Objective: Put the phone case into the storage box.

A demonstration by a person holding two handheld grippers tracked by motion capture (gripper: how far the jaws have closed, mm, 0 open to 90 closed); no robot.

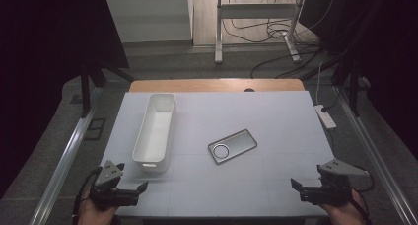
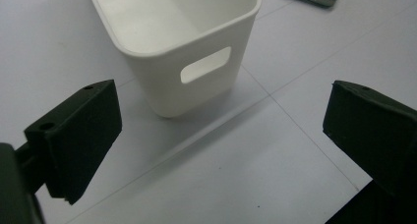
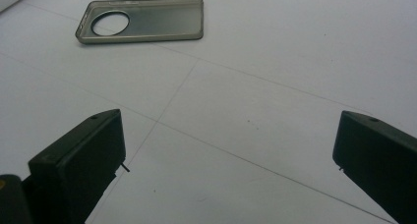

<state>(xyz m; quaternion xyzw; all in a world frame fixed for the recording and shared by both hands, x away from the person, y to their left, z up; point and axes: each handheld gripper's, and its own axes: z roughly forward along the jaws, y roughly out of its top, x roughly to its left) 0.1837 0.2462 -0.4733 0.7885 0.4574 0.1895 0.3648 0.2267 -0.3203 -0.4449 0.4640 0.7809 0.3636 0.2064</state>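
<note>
A phone case (image 1: 232, 146) is lying flat near the middle of the tabletop (image 1: 276, 116), camera hole toward the person, and a white bin (image 1: 155, 130) is standing just to its left, well apart from it.

Both tongs are waiting at the near edge. The left tongs (image 1: 129, 179) are gaping wide with nothing between them, pointing at the bin's near end in the left gripper view (image 2: 187, 47). The right tongs (image 1: 295, 184) are likewise standing wide and empty, facing the case (image 3: 142, 20) across bare tabletop.

The case is looking thin, light and probably a bit rubbery, so I'd guess it will flex if squeezed across its width and may skid on the smooth surface. Its raised rim along a long edge, or the short end away from the hole, seems the best place to pinch. The bin is looking like stiff, light plastic; its wall or the handle slot (image 2: 205, 65) would take a grip.

Counting: one case, one bin, two tongs.
</note>
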